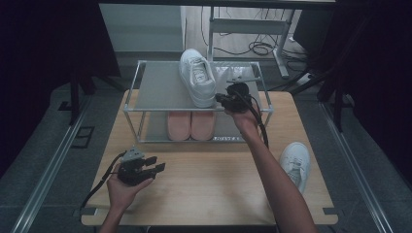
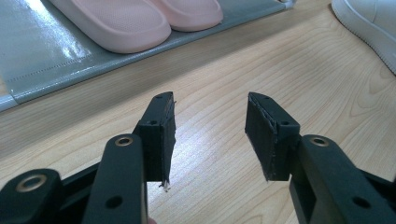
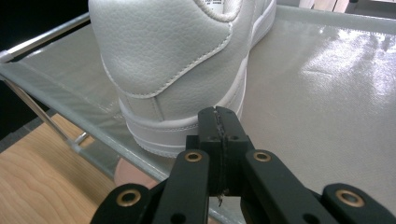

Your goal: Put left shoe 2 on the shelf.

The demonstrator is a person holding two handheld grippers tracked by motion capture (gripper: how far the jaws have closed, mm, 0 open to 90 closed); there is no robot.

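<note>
A white sneaker stands on the top shelf of a small metal shoe rack, its heel toward me. My right gripper is just at the right of that heel; its tip is against the heel's lower edge, jaws shut with nothing between them. A second white sneaker lies on the table at the right. A pair of pink slippers sits on the lower shelf. My left gripper rests low over the table at the front left, open and empty.
The wooden table carries the rack at its back half. In the left gripper view the pink slippers and the second sneaker's sole lie beyond the jaws. Desk legs and cables stand on the floor behind.
</note>
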